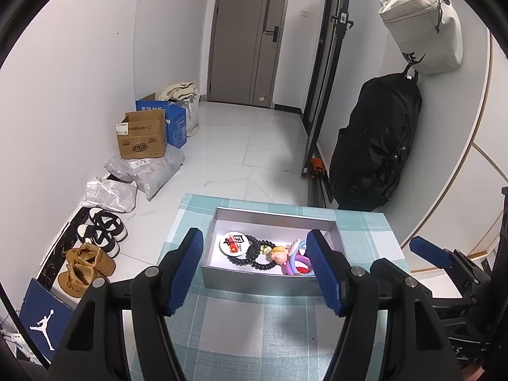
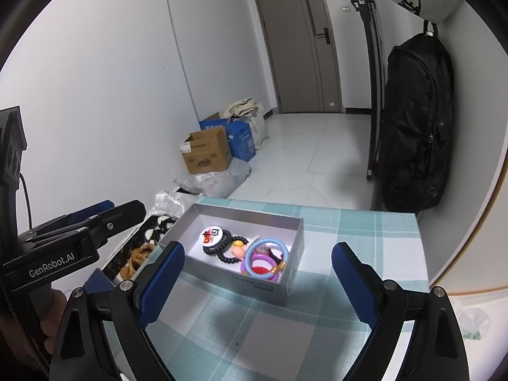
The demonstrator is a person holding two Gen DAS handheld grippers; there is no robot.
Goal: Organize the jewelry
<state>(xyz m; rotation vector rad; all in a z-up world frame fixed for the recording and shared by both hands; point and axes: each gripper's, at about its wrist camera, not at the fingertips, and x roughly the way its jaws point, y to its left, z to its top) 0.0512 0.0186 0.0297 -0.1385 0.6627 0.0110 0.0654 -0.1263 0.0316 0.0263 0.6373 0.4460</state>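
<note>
Looking down both cameras, I see a worktop [image 1: 260, 327] under a teal checked cloth, carrying a grey box [image 2: 222, 282] with beaded bracelets [image 1: 254, 254] and coloured rings [image 2: 265, 258] inside. My left tool [image 1: 255, 273] and right tool [image 2: 258, 284] both hang apart, gripping nothing. Beyond lie white floor tiles [image 1: 270, 146], cardboard boxes [image 1: 143, 138], shoes [image 1: 89, 265], a black backpack [image 2: 416, 127].

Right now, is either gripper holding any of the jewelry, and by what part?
Nothing is held. The left gripper and right gripper are both open and empty; the bracelets lie in the box.
</note>
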